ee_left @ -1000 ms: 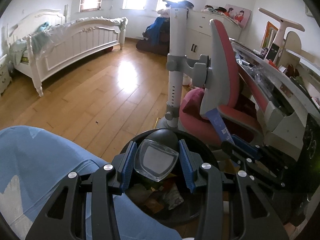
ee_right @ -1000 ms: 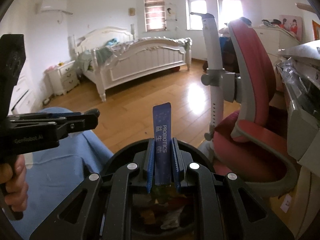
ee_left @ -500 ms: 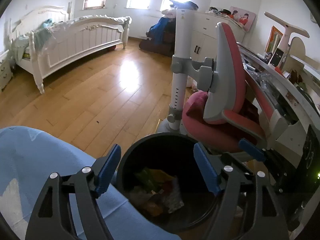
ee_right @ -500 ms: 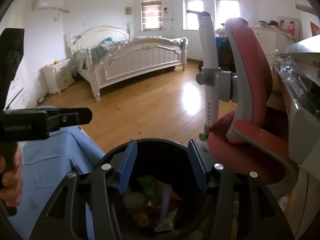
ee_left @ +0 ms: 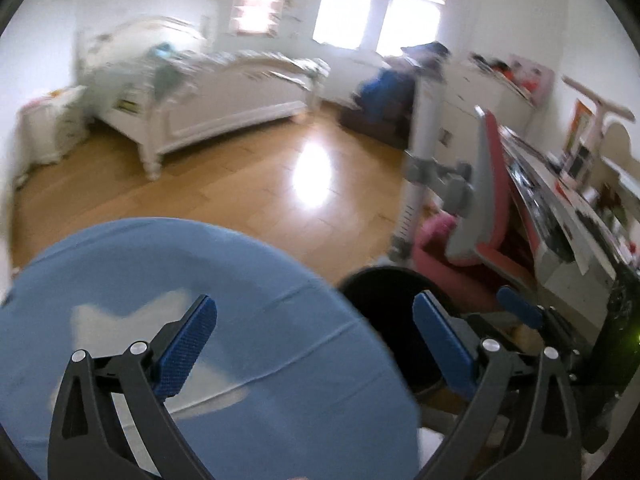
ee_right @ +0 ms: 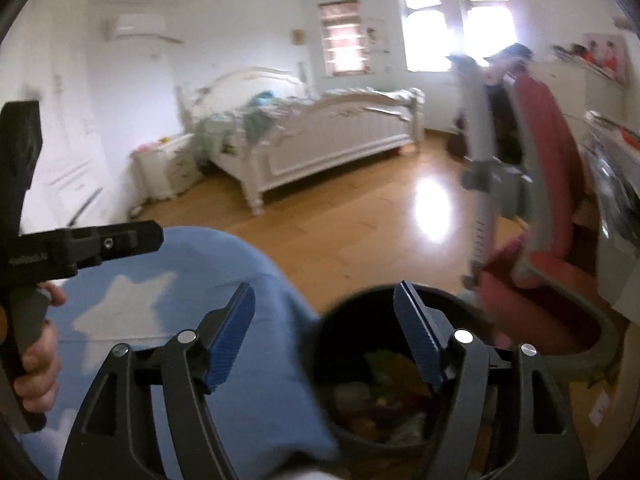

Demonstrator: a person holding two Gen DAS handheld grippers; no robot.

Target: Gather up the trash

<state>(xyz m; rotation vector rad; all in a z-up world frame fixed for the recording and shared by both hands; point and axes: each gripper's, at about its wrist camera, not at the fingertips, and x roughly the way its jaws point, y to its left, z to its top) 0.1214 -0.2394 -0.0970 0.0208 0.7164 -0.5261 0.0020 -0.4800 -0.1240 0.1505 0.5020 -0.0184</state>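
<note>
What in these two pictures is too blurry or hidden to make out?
- Left wrist view: the black bin's contents, hidden by its dark wall and the blue cloth.
- Right wrist view: the trash inside, smeared by motion blur.
- Desk clutter: blurred and small.

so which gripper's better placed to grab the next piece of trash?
Hard to call: left gripper and right gripper are both open and empty, no loose trash in view. Left sits over the blue cloth, further from the bin.

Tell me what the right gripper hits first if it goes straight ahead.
Probably the near edge of the blue cloth, which fills the gap ahead of the open right gripper. The black bin sits slightly right. Blur makes depth uncertain.
</note>
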